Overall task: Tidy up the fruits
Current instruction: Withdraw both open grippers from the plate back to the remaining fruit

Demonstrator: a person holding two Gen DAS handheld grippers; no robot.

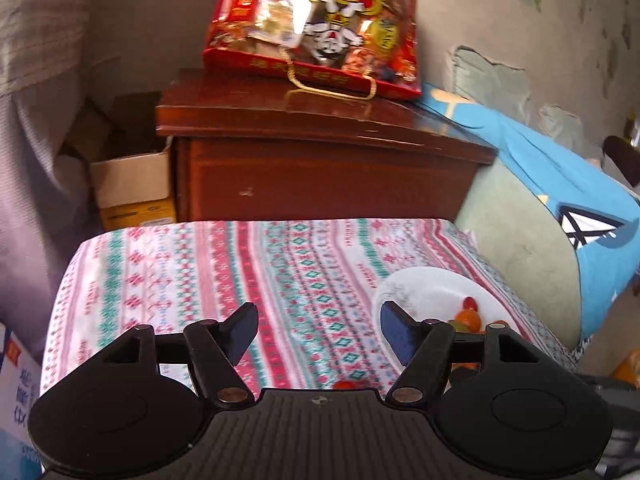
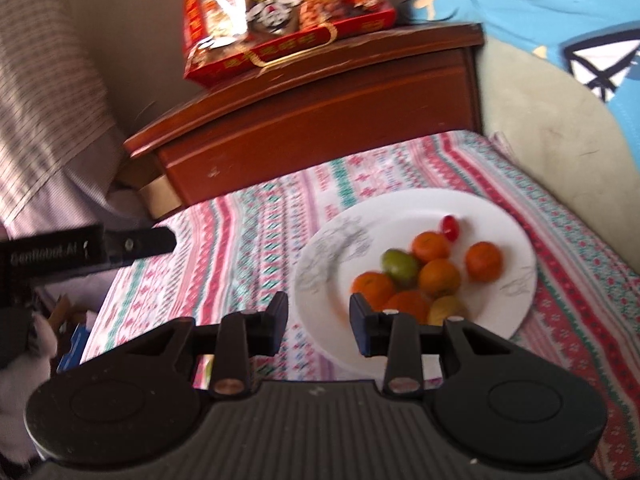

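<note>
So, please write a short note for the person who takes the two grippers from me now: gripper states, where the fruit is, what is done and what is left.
Left gripper: open, holds nothing, above the patterned red-and-green tablecloth.
Right gripper: open, holds nothing, at the near rim of the round white plate.
On the plate: five orange mandarins, one green fruit, one yellowish fruit, one small red tomato.
Done: these fruits are gathered on the plate.
Left: one small red fruit appears to lie on the cloth just in front of the left gripper's body, half hidden; probably it goes on the plate next.
</note>
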